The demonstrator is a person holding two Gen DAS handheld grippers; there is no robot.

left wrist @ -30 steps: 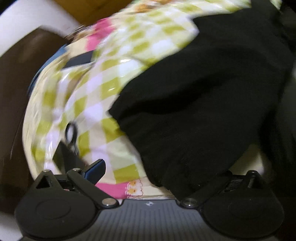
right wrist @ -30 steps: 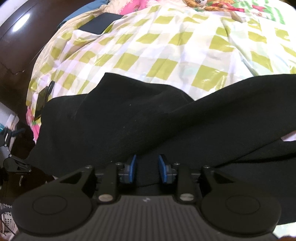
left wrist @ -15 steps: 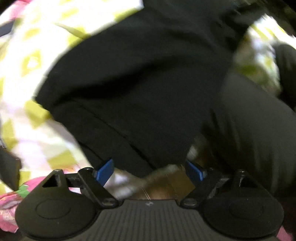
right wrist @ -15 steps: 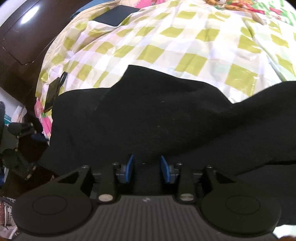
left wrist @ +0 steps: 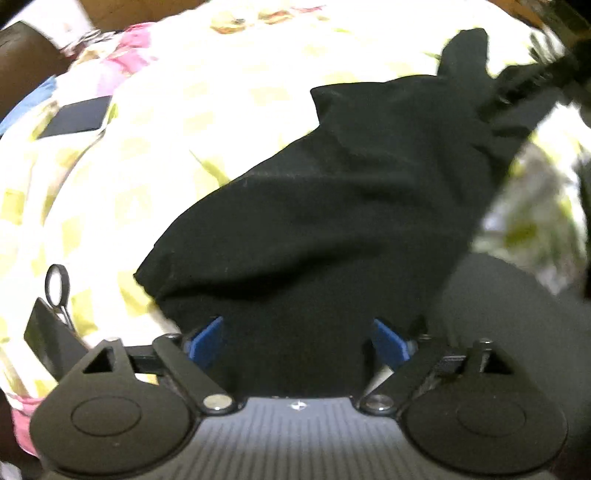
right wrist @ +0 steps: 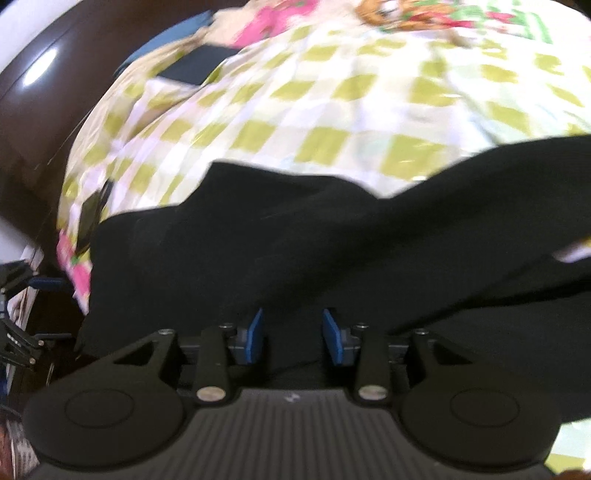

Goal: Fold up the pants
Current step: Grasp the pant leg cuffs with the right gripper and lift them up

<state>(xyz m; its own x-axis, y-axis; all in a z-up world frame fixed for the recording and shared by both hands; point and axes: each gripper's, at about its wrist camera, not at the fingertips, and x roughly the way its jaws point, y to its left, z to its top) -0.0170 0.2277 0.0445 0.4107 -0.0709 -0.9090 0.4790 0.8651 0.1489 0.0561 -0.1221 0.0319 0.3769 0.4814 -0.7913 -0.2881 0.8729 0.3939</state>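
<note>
The pants (left wrist: 332,229), black and rumpled, lie spread across a bed covered by a yellow-green and white checked sheet (left wrist: 155,155), and in both wrist views we see their dark cloth filling the ground right in front of the fingers. Nearest to us in the left view, the left gripper (left wrist: 297,343) has its jaws opening and standing wide, the blue pads (left wrist: 207,341) well apart; black fabric lies between and beyond them, but the pads do not press on it, so we count nothing as held. In the right view, the right gripper (right wrist: 293,336) has its jaws partly apart, with a clear gap between the blue pads (right wrist: 255,334); the pants (right wrist: 332,258) sit under and ahead of that gap, and we see no cloth pinched there. Whether the tips touch the fabric below we cannot tell. A little farther out in the left view, the near edge of the pants ends just beside the left finger, where a dark flat phone-like object (left wrist: 46,332) with a ring rests on the sheet. Farther still, the cloth narrows toward the upper right into a raised, blurred point. Beyond the pants we see open checked sheet (right wrist: 332,110), then a dark rectangular object (left wrist: 79,118) lying flat near the far left edge of the bed, and pink flowered bedding (right wrist: 266,22) at the far end.
</note>
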